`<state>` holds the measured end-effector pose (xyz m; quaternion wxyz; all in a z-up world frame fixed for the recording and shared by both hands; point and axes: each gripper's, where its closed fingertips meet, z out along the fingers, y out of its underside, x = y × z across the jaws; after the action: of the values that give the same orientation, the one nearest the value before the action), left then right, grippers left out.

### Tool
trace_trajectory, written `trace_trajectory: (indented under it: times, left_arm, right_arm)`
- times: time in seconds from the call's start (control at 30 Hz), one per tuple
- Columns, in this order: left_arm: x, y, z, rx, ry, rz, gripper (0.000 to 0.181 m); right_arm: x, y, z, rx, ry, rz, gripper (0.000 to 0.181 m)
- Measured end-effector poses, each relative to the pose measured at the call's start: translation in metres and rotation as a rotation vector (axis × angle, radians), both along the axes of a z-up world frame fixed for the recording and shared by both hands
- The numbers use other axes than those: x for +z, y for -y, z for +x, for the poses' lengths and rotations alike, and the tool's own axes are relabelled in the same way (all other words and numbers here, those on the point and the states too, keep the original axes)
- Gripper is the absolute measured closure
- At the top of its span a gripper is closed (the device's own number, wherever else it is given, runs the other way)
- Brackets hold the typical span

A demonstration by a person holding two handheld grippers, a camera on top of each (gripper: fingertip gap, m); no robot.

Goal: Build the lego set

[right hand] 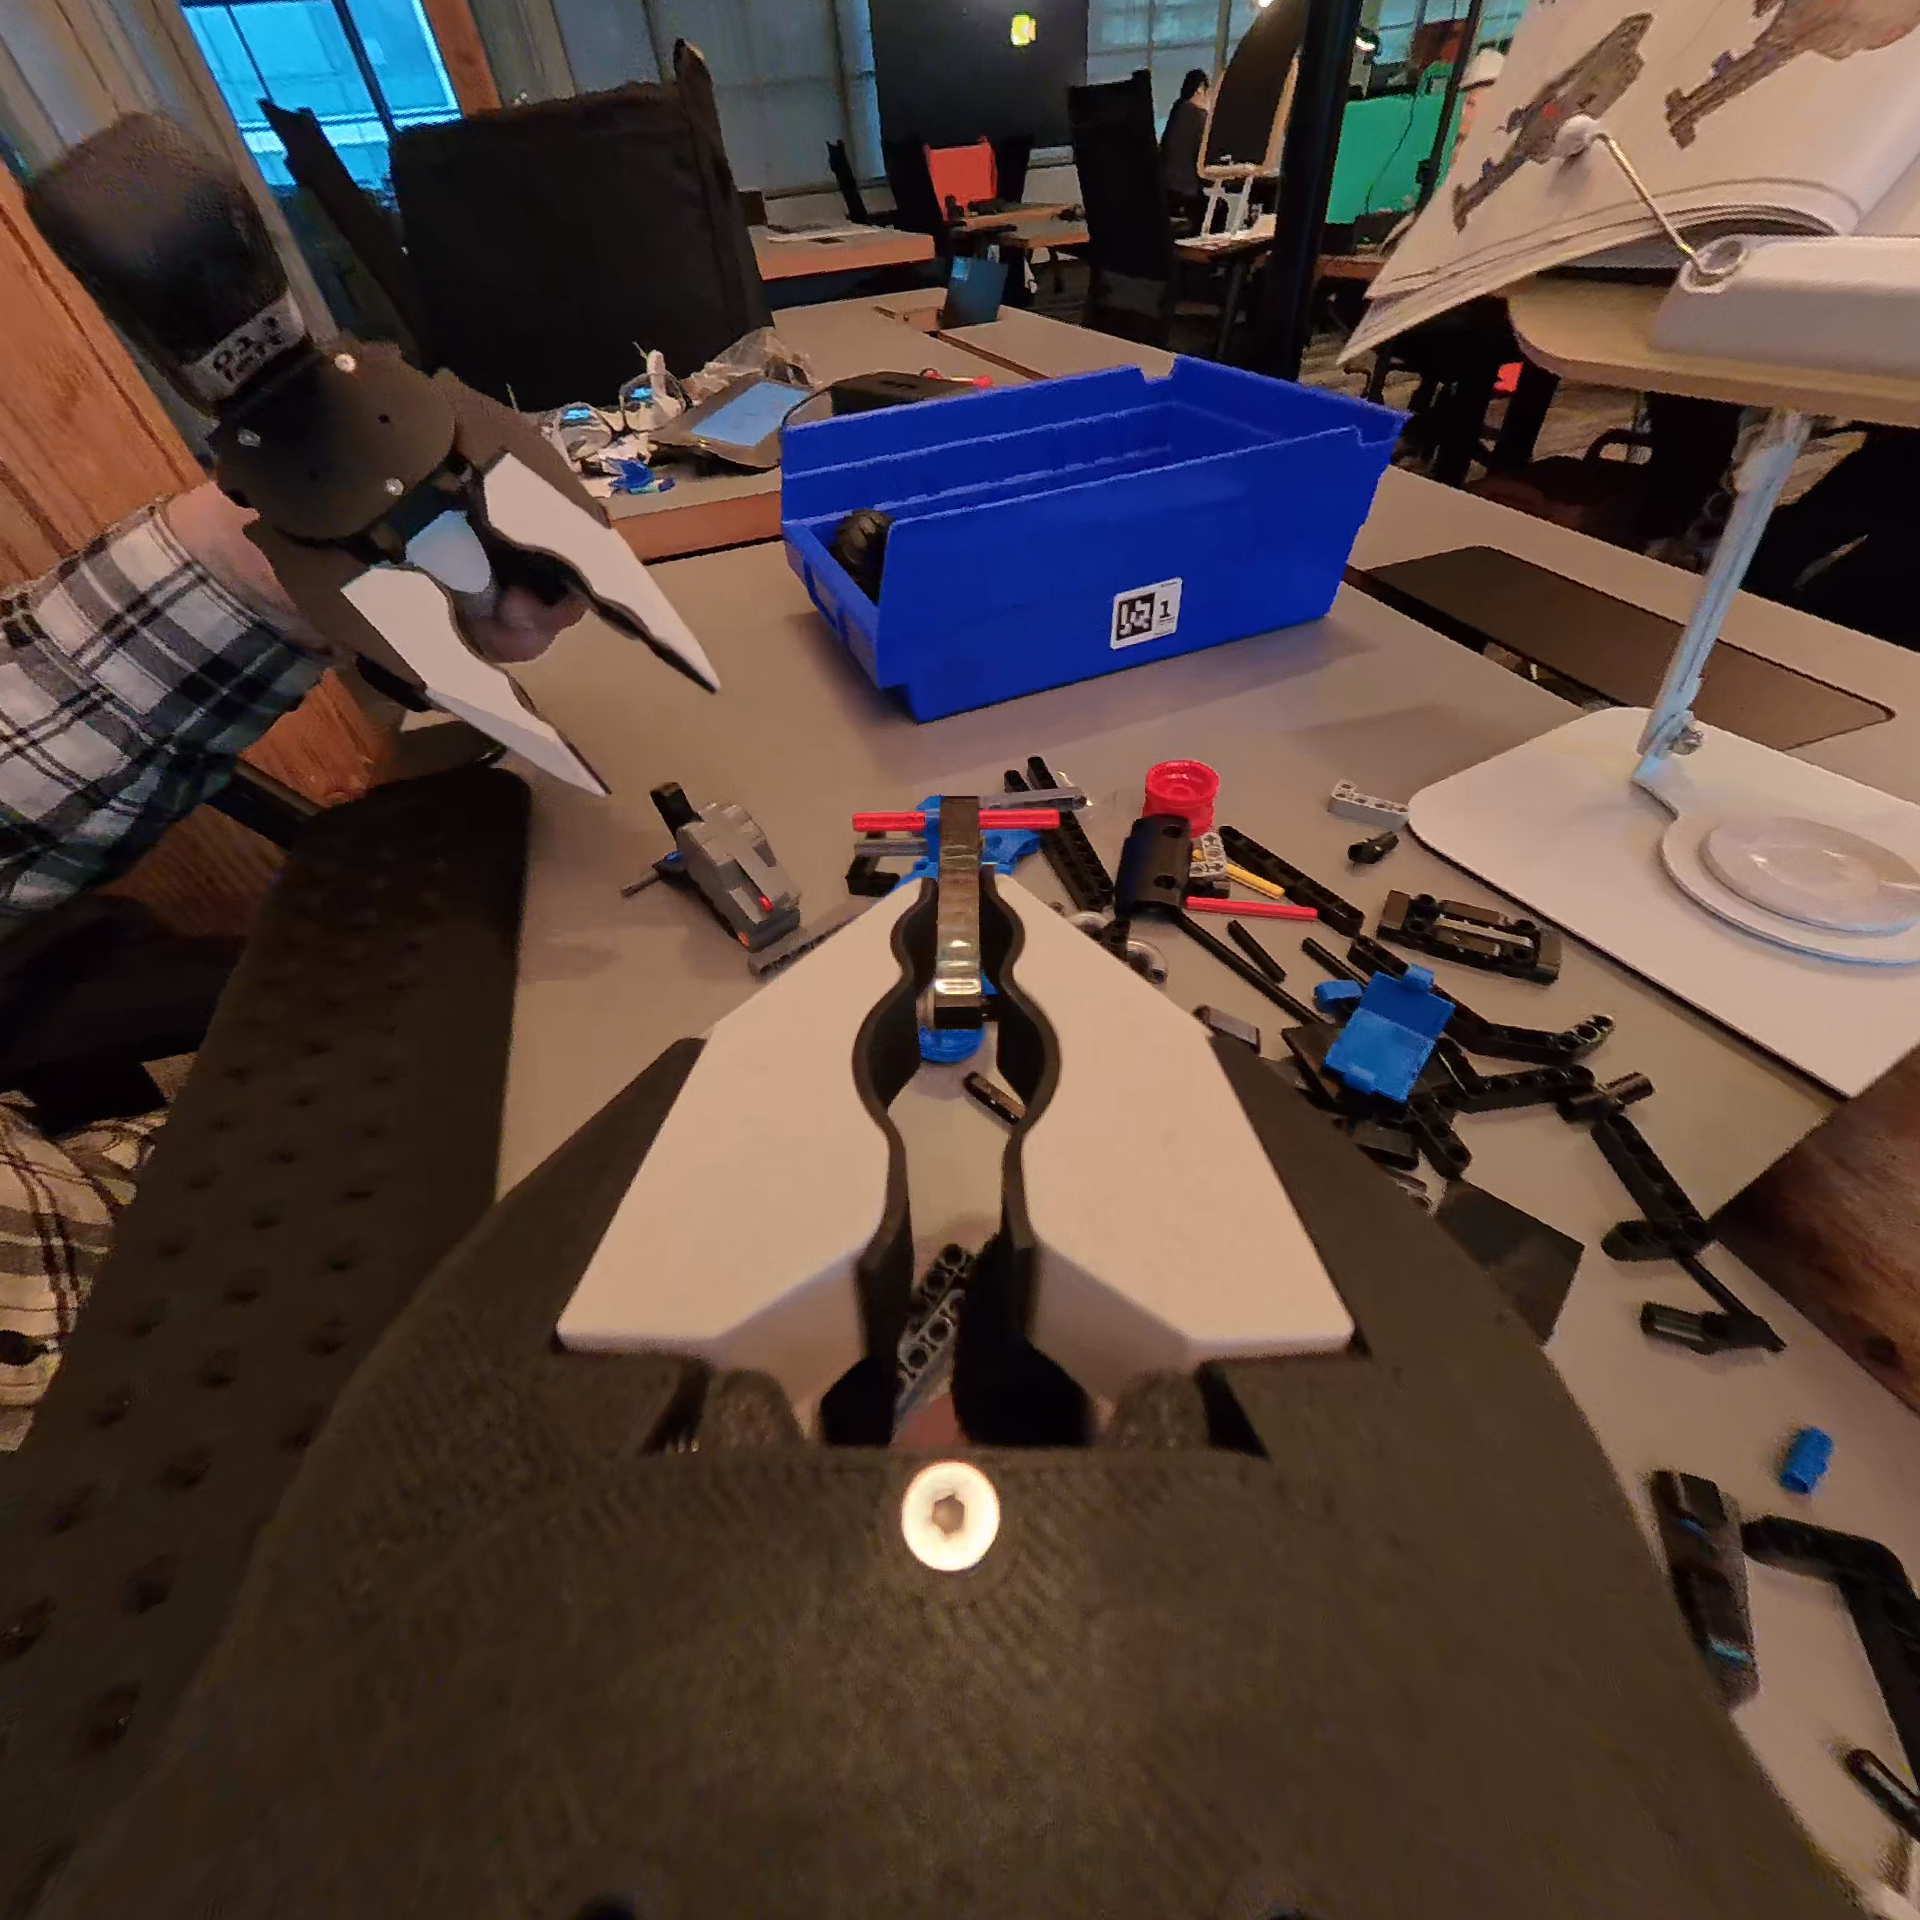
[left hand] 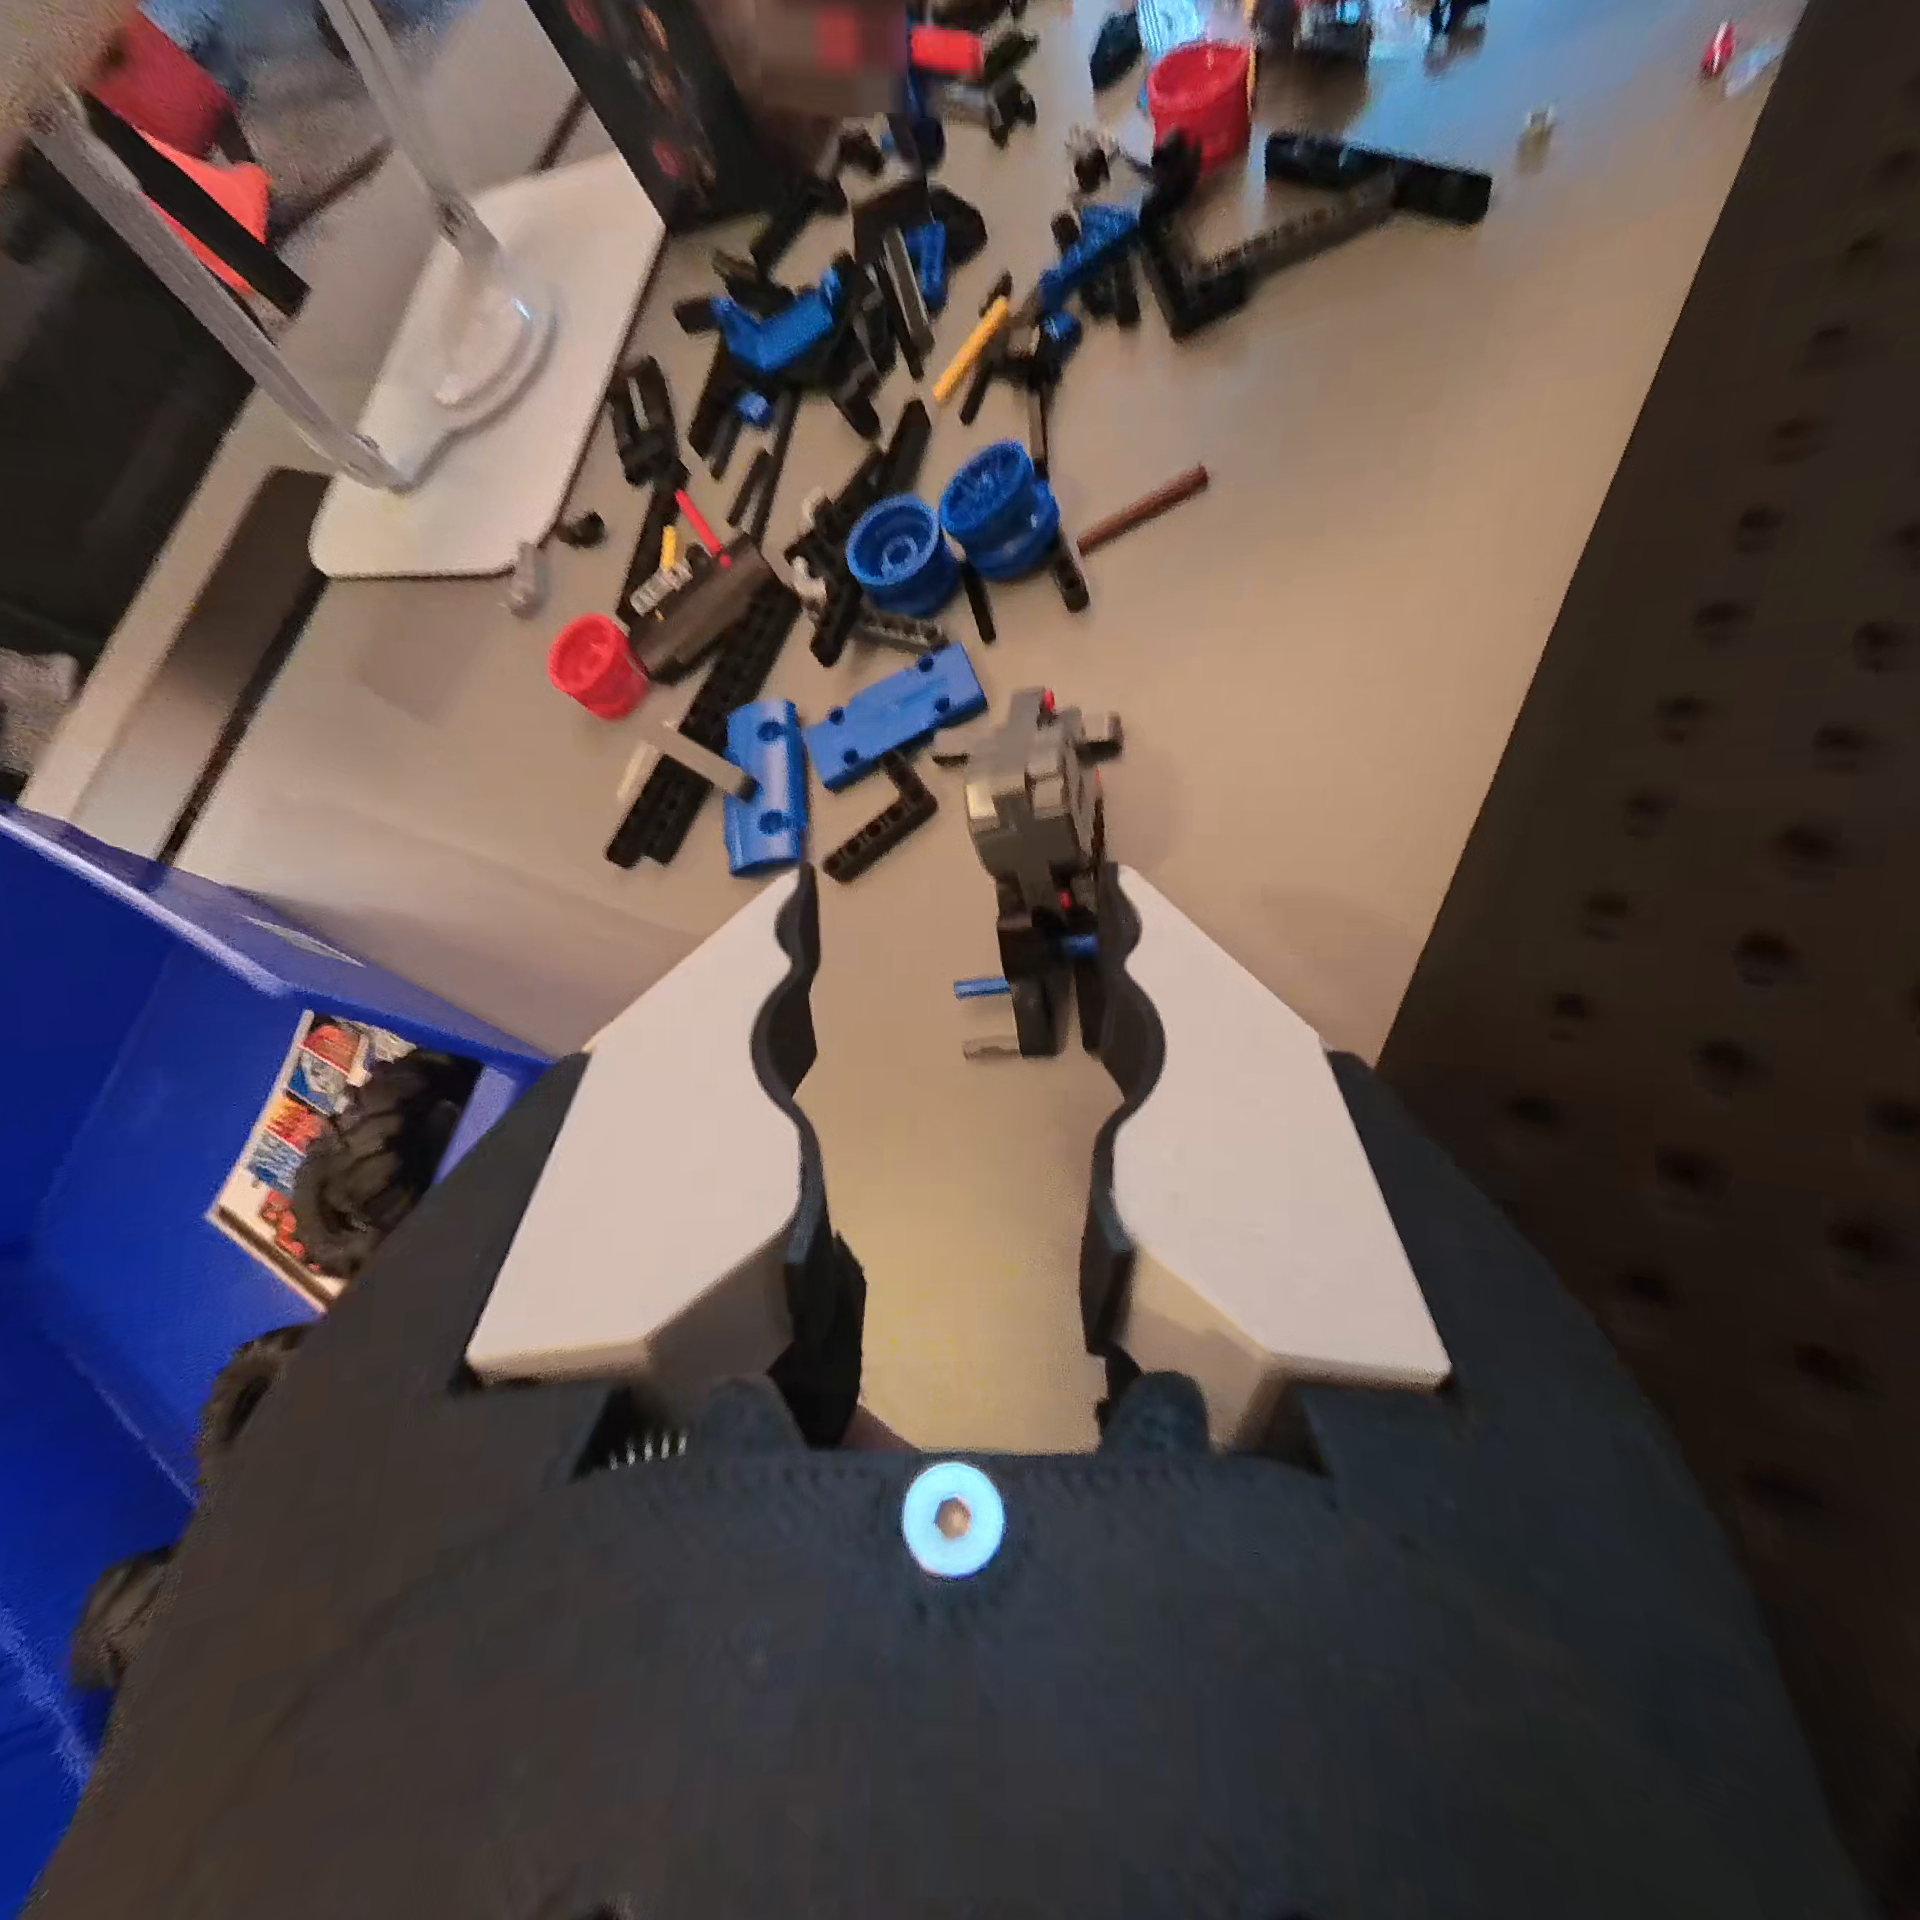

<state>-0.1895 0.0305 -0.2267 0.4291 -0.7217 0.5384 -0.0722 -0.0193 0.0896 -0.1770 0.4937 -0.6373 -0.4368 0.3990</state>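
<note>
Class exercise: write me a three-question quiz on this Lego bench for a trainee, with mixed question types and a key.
1. True or false: the right hand-held gripper is empty.
2. Which colour is the bin? A red, B blue, C grey.
3. Fill in: the left hand-held gripper is ____, with the grey motor block lying on the table beyond its tips.

Key: 1 false, it is shut on a black beam assembly; 2 B; 3 open.

blue bin (right hand: 1091, 582) | white stand base (right hand: 1621, 842) | black perforated mat (right hand: 312, 1039)
</note>
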Motion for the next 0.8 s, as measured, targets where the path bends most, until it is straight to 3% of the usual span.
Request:
trace_trajectory:
  times: [0.47,0.7,0.8]
  left_arm:
    - [0.067,-0.013,0.087,-0.031,0.284,0.291,0.128]
    - [0.097,-0.026,0.088,0.079,0.233,0.646,0.166]
    - [0.106,-0.023,0.081,0.1,0.256,0.703,0.172]
  right_arm:
    - [0.054,0.037,-0.036,0.206,-0.241,-0.134,0.175]
    - [0.063,0.048,-0.057,0.272,-0.329,-0.203,0.175]
    - [0.063,0.051,-0.061,0.295,-0.357,-0.242,0.175]
